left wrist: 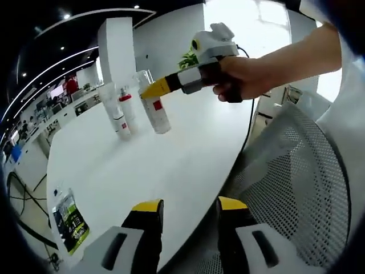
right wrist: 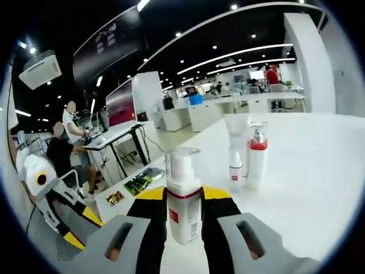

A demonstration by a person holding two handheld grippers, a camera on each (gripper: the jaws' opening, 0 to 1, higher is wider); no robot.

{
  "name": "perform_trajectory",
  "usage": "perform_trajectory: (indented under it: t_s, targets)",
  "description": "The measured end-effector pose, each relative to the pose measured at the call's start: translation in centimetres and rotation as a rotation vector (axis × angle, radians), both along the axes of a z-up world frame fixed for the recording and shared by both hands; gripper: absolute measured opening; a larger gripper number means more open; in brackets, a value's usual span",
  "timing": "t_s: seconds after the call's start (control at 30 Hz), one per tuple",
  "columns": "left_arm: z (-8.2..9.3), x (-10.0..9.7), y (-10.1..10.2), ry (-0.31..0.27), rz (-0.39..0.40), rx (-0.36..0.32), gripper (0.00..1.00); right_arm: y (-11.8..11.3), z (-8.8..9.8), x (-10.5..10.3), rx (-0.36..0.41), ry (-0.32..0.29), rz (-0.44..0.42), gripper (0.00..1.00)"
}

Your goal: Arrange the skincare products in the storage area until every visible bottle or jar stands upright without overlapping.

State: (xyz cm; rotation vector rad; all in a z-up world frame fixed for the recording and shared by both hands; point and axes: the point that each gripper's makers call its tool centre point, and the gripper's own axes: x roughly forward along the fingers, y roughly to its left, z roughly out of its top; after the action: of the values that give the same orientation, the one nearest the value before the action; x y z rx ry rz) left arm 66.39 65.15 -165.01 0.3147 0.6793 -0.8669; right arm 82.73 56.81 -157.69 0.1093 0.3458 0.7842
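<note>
In the right gripper view, my right gripper (right wrist: 183,197) is shut on a white bottle (right wrist: 182,214) with a clear cap, a red band and a red label. In the left gripper view that bottle (left wrist: 158,114) leans slightly, its base at the white table (left wrist: 171,165), with the right gripper's yellow tips (left wrist: 154,89) at its neck and a hand behind them. Just beyond stand a white tube (right wrist: 234,149) and a pump bottle with a red collar (right wrist: 256,157), both upright and close together. The same tube (left wrist: 117,114) and pump bottle (left wrist: 126,105) appear left of the held bottle. My left gripper (left wrist: 190,206) is open over the table's near edge.
A green packet (left wrist: 69,220) lies near the table's edge, also seen as the packet (right wrist: 140,181). A grey mesh chair (left wrist: 296,182) stands beside the table. People sit at desks (right wrist: 63,151) further off. The left gripper (right wrist: 51,200) shows low on the left.
</note>
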Motion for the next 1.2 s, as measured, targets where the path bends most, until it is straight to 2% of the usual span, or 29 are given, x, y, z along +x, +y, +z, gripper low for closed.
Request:
perform_trajectory:
  t_s: [0.17, 0.37, 0.53, 0.73, 0.97, 1.2]
  targets:
    - [-0.5, -0.2, 0.1, 0.017, -0.001, 0.018, 0.37, -0.1, -1.1, 1.4, -0.049, 0.005, 0.002, 0.19]
    - [-0.7, -0.1, 0.3, 0.008, -0.006, 0.045, 0.35, -0.4, -1.8, 2.8, -0.081, -0.006, -0.008, 0.19]
    - [-1.1, -0.2, 0.5, -0.001, -0.011, 0.080, 0.34, -0.6, -2.6, 3.7, -0.092, 0.000, -0.019, 0.19]
    - [-1.5, 0.2, 1.4, -0.008, 0.023, 0.119, 0.33, -0.3, -3.2, 4.6, -0.108, 0.003, -0.016, 0.19]
    - [-1.9, 0.3, 2.0, -0.010, 0.036, 0.154, 0.31, -0.6, -2.9, 6.0, -0.114, -0.017, -0.038, 0.19]
    - [-2.4, 0.0, 2.1, 0.001, 0.028, 0.175, 0.30, -1.9, -3.2, 7.6, -0.062, -0.027, -0.094, 0.20]
